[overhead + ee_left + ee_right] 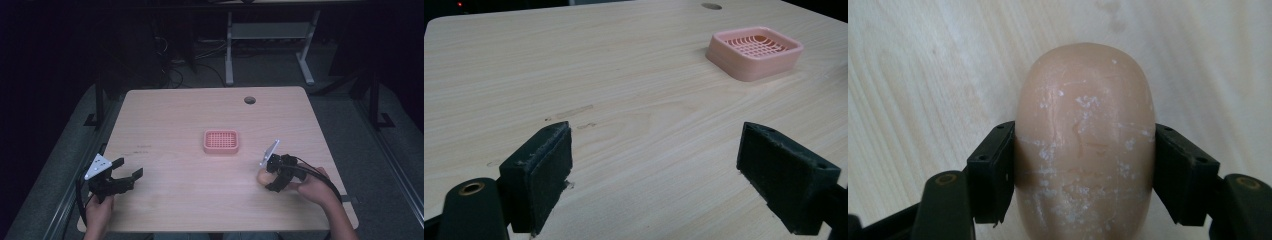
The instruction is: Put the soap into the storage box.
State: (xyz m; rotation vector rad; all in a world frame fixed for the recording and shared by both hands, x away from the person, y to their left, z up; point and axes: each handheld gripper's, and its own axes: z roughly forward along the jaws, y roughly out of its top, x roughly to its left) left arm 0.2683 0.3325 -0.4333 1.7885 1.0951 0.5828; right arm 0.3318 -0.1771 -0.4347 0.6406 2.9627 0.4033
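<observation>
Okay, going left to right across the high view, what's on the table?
Left gripper → pink soap dish → bar of soap → right gripper, its jaws shut on the soap, so those two nearly share a spot.

One surface point(165, 200) out here, pale wood, and one round hole point(249, 100) in it up at twelve o'clock. One pink slotted soap dish point(221, 141) sits near the centre. One bar of soap point(1085, 140), peach-coloured, and that is the lot for loose items: two things on the wood. Two tools in play: the left tool point(128, 169) at eight o'clock, the right tool point(270, 176) at four o'clock. Two black jaws on each, four jaws all told. Two hands, one per tool. One grey three-cornered plate on each tool, two in total.
</observation>
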